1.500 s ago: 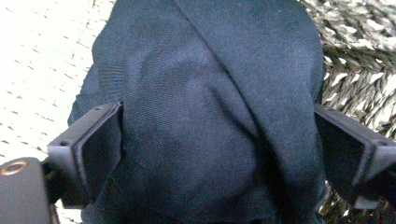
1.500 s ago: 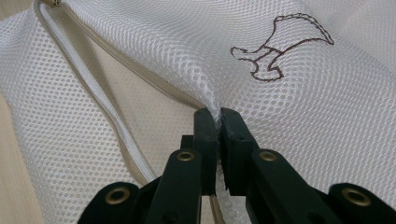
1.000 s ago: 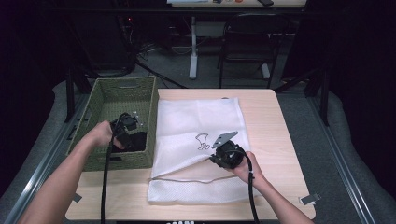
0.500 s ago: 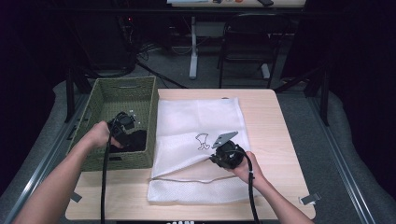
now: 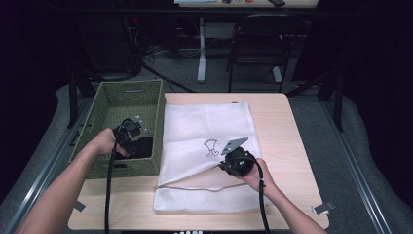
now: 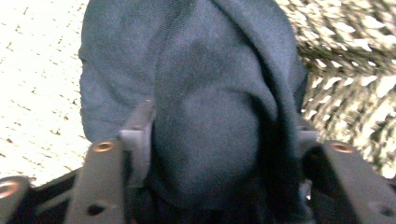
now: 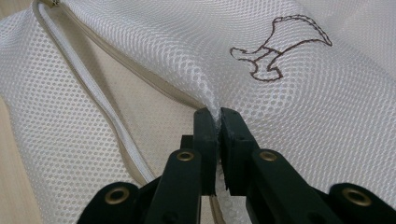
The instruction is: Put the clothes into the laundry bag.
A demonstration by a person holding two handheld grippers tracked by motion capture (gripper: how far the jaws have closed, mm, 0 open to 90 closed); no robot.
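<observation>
Left gripper [image 6: 219, 154] sits inside the green woven basket [image 5: 109, 105], jaws about half apart with a bunched dark cloth [image 6: 196, 93] packed between them. In the left gripper view the fabric bulges against both pads, so I read it as gripped, though the folds hide the right pad's contact and I can't be fully sure there. The jaws have just been closing and then easing open a little around that cloth. From the high view the same gripper [image 5: 127, 134] points down into the near right part of the basket, where the cloth [image 5: 142, 146] lies against the wall next to the bag.

Right gripper [image 7: 217, 116] is clamped tight on a pinch of the white mesh laundry bag [image 7: 303, 116], right at the upper lip of its open zipper [image 7: 88, 84]. The mesh is drawn up into a ridge at the jaw tips, with the lower layer lying flat beneath. An embroidered outline figure [image 7: 275, 46] sits just beyond the pinch.

High view: right gripper [image 5: 229, 163] is over the bag [image 5: 204, 122], which lies spread on the wooden table [image 5: 282, 126], its left edge just beside the basket.
</observation>
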